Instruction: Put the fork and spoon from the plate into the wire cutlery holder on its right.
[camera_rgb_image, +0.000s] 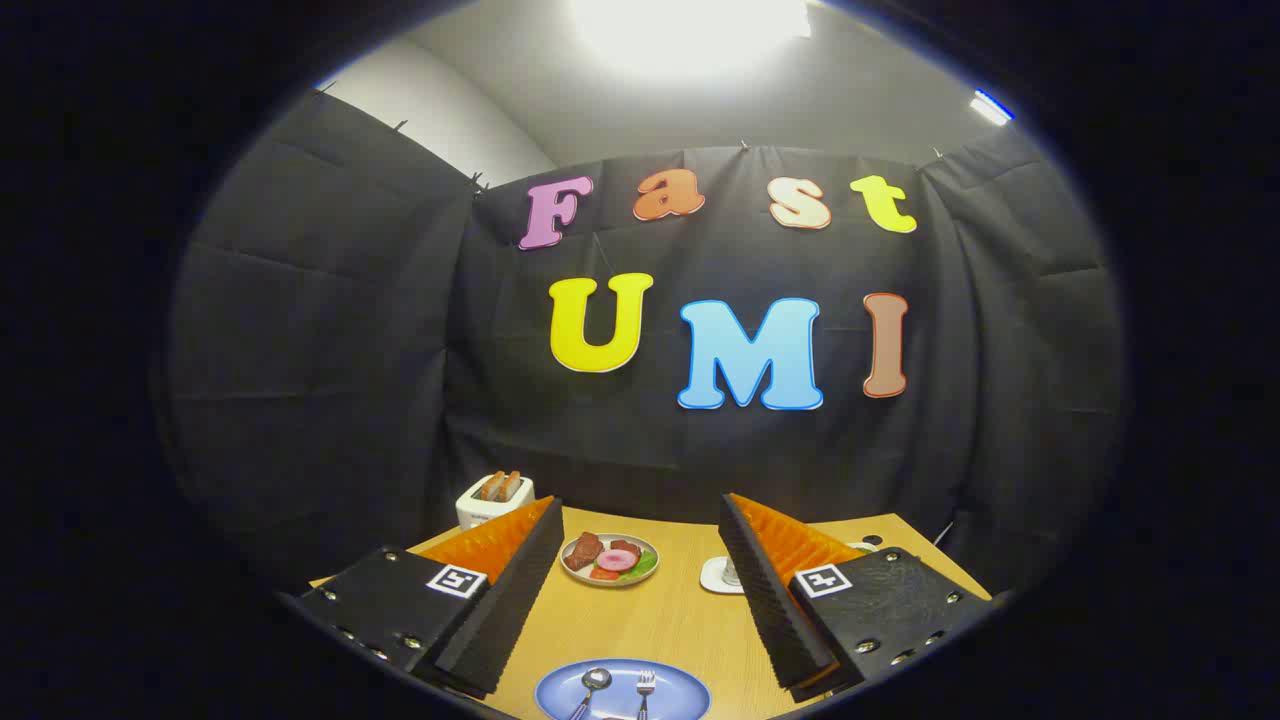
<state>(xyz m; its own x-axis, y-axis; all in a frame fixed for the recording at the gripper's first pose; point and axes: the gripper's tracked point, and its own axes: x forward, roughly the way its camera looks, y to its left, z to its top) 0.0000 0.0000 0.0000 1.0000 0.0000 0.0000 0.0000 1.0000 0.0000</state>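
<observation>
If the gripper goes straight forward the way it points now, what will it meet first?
Probably the small plate of meat and greens, just ahead between the open gripper's fingers; depth is unclear. The blue plate with spoon and fork lies lower, nearer.

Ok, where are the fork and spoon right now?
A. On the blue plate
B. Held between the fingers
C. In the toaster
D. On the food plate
A: the spoon and fork lie side by side on the blue plate, below the open gripper.
</observation>
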